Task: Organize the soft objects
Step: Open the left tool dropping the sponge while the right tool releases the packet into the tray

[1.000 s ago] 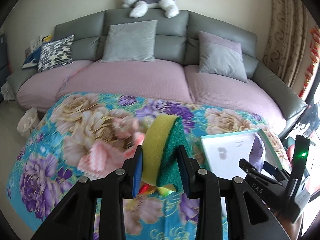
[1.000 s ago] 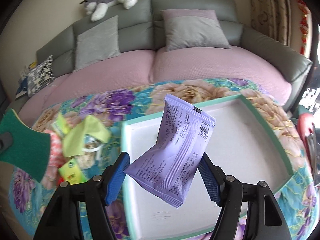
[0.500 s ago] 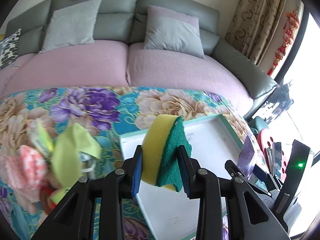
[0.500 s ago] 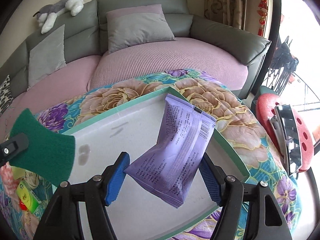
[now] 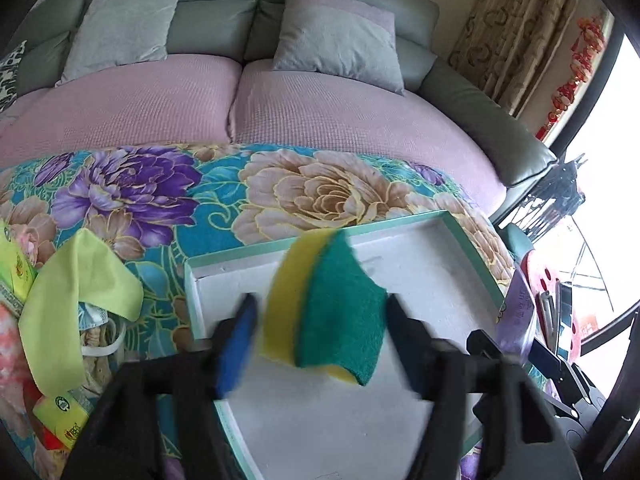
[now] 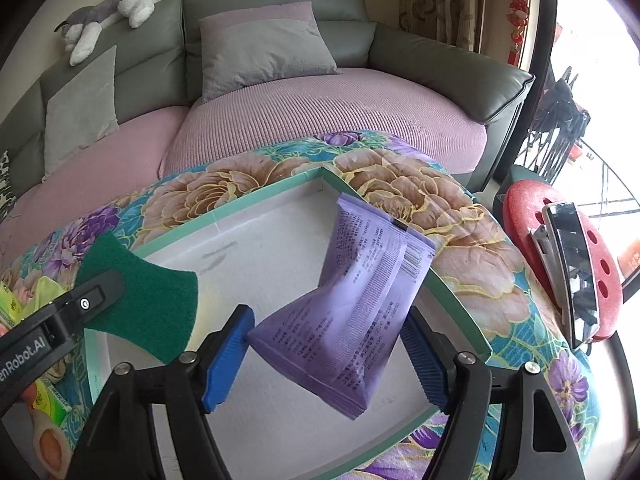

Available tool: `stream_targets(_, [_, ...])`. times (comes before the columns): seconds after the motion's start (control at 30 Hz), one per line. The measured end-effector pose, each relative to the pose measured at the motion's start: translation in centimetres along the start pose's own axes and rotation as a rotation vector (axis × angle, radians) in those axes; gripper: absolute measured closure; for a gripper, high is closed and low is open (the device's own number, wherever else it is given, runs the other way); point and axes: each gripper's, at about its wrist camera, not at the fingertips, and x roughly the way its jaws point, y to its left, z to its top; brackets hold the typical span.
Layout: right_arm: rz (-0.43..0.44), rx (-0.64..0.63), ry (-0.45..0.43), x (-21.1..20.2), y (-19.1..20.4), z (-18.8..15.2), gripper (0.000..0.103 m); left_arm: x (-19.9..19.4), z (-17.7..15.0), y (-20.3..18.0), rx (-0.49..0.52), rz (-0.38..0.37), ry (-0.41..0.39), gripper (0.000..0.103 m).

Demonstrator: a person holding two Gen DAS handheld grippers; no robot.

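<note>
Both claws hang over the white mint-rimmed tray (image 6: 264, 200), jaws just sprung apart: the left gripper (image 5: 320, 320) frees the yellow-and-green scouring sponge (image 5: 328, 308), the right gripper (image 6: 326, 348) frees the purple printed foil pouch (image 6: 352, 308), its long axis tilted toward the tray's far right corner

left tongs (image 5: 320, 336): motion-blurred | plush dog (image 6: 108, 12): cut off in left view

The sponge (image 5: 326, 304) was yellow with a dark green face; the packet (image 6: 352, 316) pale purple with dark print; the tray (image 6: 256, 204) white, rimmed mint green; the tablecloth (image 5: 168, 196) turquoise with purple and beige flowers
</note>
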Motion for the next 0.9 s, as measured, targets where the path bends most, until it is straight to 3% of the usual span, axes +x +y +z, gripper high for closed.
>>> stream_targets(0.13, [-0.003,-0.009,0.009,0.1,0.2,-0.1,0.016,0.3,-0.2,0.9,-0.038,0.032,0.004,0.018])
stream_targets(0.27, [-0.003,-0.002,0.025,0.3,0.2,-0.3,0.000,-0.1,-0.3,1.5,-0.049,0.074,-0.001,0.011])
stream_targets(0.37, [-0.010,0.003,0.036,0.3,0.1,-0.4,0.000,-0.7,-0.3,1.6,-0.041,0.107,-0.024,0.009])
stream_targets(0.47, [-0.024,0.006,0.048,0.4,-0.1,-0.5,0.000,-1.2,-0.3,1.8,-0.037,0.156,-0.055,0.000])
stream_targets(0.6, [-0.026,0.014,0.061,0.4,-0.2,-0.5,0.000,-1.7,-0.3,2.3,-0.026,0.221,-0.082,0.000])
stream_targets(0.9, [-0.028,-0.013,0.078,-0.4,0.4,-0.7,0.000,-2.7,-0.6,2.4,-0.002,0.279,-0.091,0.000])
